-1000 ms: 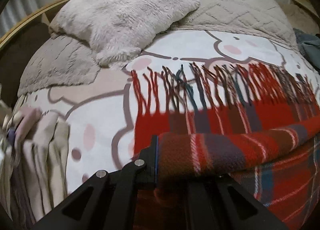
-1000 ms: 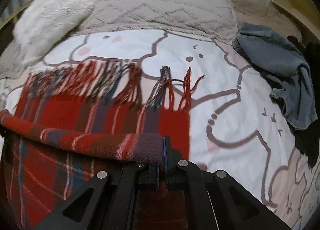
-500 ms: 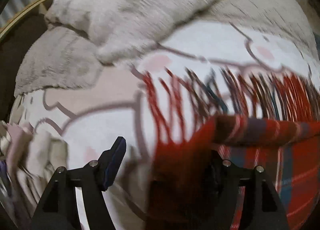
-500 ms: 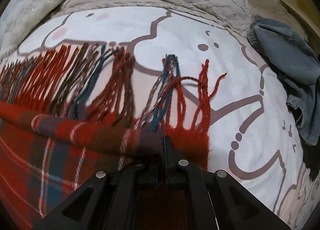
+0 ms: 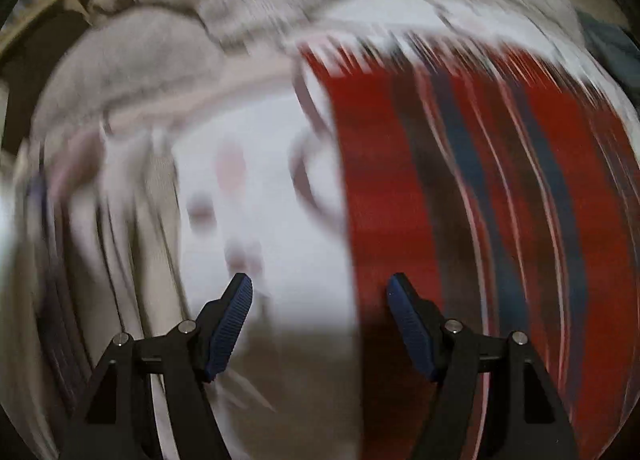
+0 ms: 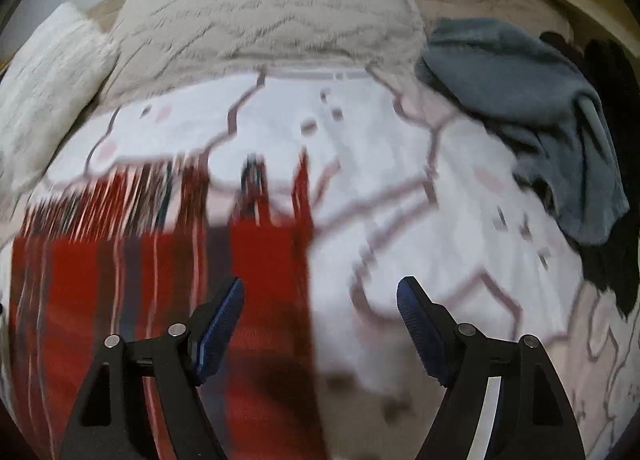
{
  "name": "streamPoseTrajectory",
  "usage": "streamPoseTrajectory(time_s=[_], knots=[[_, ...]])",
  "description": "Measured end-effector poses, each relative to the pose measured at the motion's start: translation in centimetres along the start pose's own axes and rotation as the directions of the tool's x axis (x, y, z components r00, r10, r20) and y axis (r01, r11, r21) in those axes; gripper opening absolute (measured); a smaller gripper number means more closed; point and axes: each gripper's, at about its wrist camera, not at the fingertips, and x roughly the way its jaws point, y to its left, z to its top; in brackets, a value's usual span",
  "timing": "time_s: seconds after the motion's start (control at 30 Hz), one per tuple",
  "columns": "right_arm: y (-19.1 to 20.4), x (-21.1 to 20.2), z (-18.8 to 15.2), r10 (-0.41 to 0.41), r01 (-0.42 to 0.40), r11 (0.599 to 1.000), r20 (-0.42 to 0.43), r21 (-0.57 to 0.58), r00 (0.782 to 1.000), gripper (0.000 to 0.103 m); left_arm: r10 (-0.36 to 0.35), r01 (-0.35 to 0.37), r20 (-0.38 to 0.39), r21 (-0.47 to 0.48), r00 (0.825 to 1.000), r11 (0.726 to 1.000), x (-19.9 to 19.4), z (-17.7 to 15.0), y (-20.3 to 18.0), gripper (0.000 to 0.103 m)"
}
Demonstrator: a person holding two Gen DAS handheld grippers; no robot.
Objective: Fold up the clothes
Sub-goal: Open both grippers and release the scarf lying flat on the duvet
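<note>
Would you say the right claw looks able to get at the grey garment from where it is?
Probably yes: the right claw is open, and only bare bedspread lies between it and the grey garment.

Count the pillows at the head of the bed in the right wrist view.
2: a fluffy white pillow at far left, a beige quilted pillow beside it, centre. Others may lie outside the view.

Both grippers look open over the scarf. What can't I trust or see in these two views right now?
- Scarf fringe, left wrist view: smeared by motion blur.
- Scarf's near end, both views: cut off by the bottom edge, behind the left gripper and right gripper.
- Fold alignment: blurred in both views.
- Dark clothing beside the grey garment, right wrist view: cut off by the right edge.
</note>
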Motion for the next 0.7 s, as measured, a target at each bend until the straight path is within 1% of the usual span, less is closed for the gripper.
streamPoseTrajectory(time_s=[0.03,0.07,0.1,0.13,0.17,0.2,0.27,0.3,0.33,0.37,0.43,0.5,0.57,0.63,0.7], knots=[[-0.3,-0.6,-1.4,0.009,-0.010,1.000,-0.021,-0.015,1.000,0.077,-0.023,0.023,-0.024,0.011,0.999,1.000,-0.4,-2.0,-0.1,0.070],[-0.4,-1.3,-3.1,0.016,-0.018,0.999,-0.042,-0.031,0.999,0.070,-0.041,0.042,-0.043,0.014,0.998,0.999,-0.9,-3.7,-0.2,0.070],[-0.6,-2.0,-4.8,0.023,-0.026,0.999,-0.064,-0.047,0.998,0.066,-0.059,0.060,-0.060,0.017,0.996,0.998,-1.4,-5.4,-0.3,0.070],[-0.7,-2.7,-6.4,0.032,-0.037,0.998,-0.083,-0.057,0.996,0.063,-0.074,0.076,-0.074,0.018,0.994,0.997,-2.0,-7.2,-0.6,0.070],[-0.8,-3.5,-8.0,0.047,-0.053,0.997,-0.097,-0.060,0.994,0.063,-0.086,0.088,-0.085,0.021,0.993,0.996,-2.5,-8.8,-0.8,0.070],[-0.9,-4.3,-9.7,0.063,-0.071,0.995,-0.109,-0.064,0.992,0.062,-0.088,0.091,-0.089,0.026,0.992,0.996,-2.8,-9.9,-1.0,0.070],[-0.2,-5.9,-12.8,0.104,-0.115,0.990,-0.125,-0.082,0.987,0.056,-0.092,0.095,-0.093,0.034,0.991,0.995,-3.3,-12.1,-1.4,0.070],[0.2,-6.7,-14.2,0.125,-0.138,0.986,-0.132,-0.093,0.983,0.055,-0.095,0.098,-0.086,0.029,0.992,0.995,-3.5,-12.8,-1.7,0.070],[0.8,-7.3,-15.5,0.145,-0.160,0.981,-0.137,-0.108,0.980,0.052,-0.099,0.101,-0.079,0.025,0.992,0.995,-3.6,-13.4,-1.9,0.070],[1.6,-7.8,-16.5,0.161,-0.179,0.975,-0.141,-0.128,0.977,0.046,-0.098,0.100,-0.073,0.022,0.993,0.995,-3.6,-14.1,-2.3,0.070],[3.4,-8.7,-18.5,0.190,-0.215,0.960,-0.148,-0.177,0.971,0.044,-0.063,0.065,-0.067,0.037,0.996,0.997,-3.4,-14.8,-3.4,0.070],[5.7,-9.4,-20.6,0.200,-0.230,0.939,-0.138,-0.257,0.970,0.044,0.034,-0.029,-0.051,0.098,0.998,0.995,-3.1,-15.6,-4.8,0.071],[8.0,-9.6,-22.7,0.196,-0.229,0.913,-0.127,-0.339,0.972,0.044,0.105,-0.102,-0.012,0.140,0.994,0.985,-3.2,-16.5,-5.9,0.071],[9.5,-8.9,-25.0,0.133,-0.178,0.892,-0.134,-0.417,0.982,0.044,0.125,-0.123,-0.007,0.141,0.992,0.982,-3.5,-17.5,-5.7,0.071],[9.5,-8.2,-27.0,0.078,-0.129,0.876,-0.127,-0.465,0.989,0.044,0.133,-0.131,-0.006,0.142,0.991,0.981,-3.8,-18.4,-5.3,0.071]])
